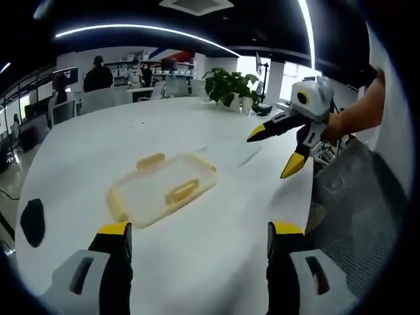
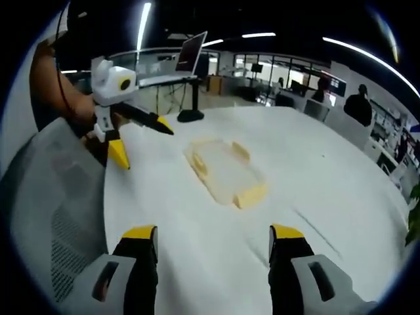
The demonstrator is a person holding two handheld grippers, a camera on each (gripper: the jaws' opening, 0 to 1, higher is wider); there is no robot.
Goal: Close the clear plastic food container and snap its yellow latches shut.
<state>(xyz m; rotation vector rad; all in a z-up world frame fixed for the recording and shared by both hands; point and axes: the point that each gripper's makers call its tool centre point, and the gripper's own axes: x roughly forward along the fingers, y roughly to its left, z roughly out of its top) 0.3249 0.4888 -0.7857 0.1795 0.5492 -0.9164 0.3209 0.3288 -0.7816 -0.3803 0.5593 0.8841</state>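
We saw both hand-held grippers, left (image 1: 197,239) and right (image 2: 213,243), spread, holding nothing; clear container (image 1: 161,189) mid-frame on white worktop (image 1: 216,262).

— Any writing you can read here, on anything at all?

— None. The clear plastic food container (image 1: 161,188) on the white table (image 1: 197,262) carries no label or print that can be made out in either view.

— What about past the container, towards the far end of the table?

— There is a dark screen (image 2: 190,51) on a stand beyond the container in the right gripper view, but nothing on it is legible. The shelves behind the container in the left gripper view are too small and blurred to read.
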